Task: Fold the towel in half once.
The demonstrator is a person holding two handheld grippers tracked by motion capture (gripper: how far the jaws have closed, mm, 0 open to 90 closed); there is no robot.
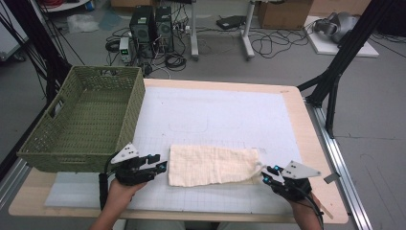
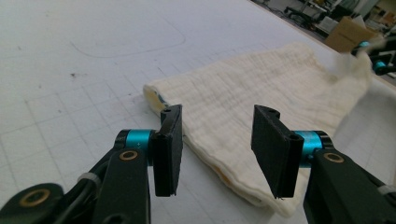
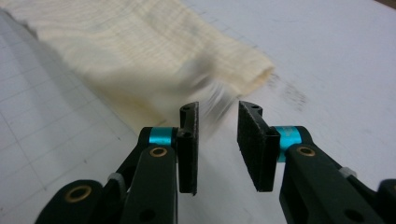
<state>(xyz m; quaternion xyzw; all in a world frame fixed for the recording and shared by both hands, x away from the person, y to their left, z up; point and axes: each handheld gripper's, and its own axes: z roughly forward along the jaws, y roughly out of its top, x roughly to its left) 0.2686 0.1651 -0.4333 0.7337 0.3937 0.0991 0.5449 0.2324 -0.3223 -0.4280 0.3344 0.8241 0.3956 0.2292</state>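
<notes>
Two grippers lie low, one at each end of one folded cream cloth [image 1: 213, 165]. Left gripper [image 1: 162, 164] has its jaws apart, just beside the cloth's left end. Right gripper [image 1: 266, 175] has a small gap, nothing held, by the cloth's right corner. One green basket [image 1: 84, 120] sits left of the cloth.

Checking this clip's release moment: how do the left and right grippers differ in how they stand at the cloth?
The left gripper has its jaws spread wide, while the right gripper shows a narrower gap. The left gripper sits at the cloth's flat folded end; the right gripper sits at the opposite end, where a corner looks lifted and blurred. Both are open with nothing pinched, low over the white mat.
</notes>
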